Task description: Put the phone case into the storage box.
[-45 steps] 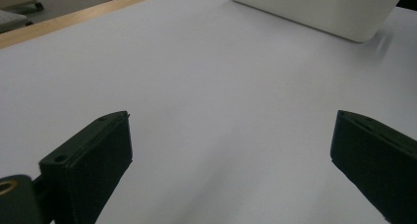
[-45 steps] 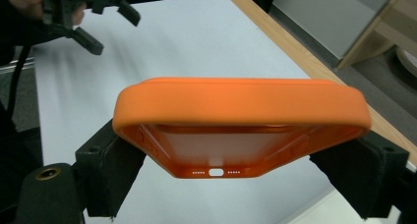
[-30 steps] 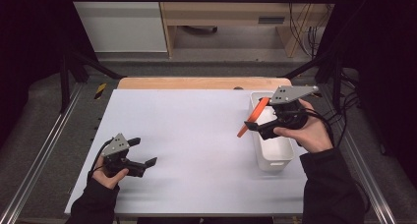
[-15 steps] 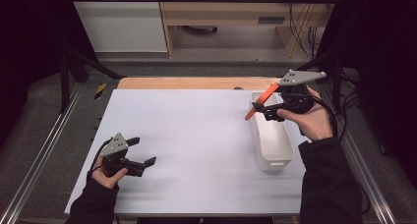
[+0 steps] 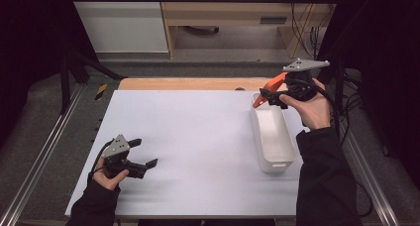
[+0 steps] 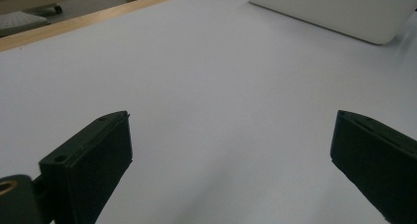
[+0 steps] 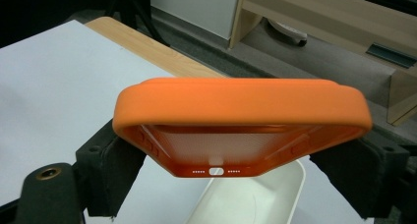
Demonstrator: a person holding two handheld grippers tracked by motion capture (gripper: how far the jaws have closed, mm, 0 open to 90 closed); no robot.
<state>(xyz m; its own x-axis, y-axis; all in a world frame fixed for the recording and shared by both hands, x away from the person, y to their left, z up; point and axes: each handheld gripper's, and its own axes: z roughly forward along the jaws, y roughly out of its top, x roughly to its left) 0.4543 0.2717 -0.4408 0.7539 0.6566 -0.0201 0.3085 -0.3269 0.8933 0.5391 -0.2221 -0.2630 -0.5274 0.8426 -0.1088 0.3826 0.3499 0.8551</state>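
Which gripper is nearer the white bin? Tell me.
Right. The right gripper, clamping an orange phone case, hovers over the white bin's far end; the left gripper sits far across the table.

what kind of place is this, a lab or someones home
Most likely a lab or test workshop, not a home: a bare white table in a metal frame, dark curtains around it, loose cables by a wooden bench, and a hand-held right gripper clamping an orange phone case.
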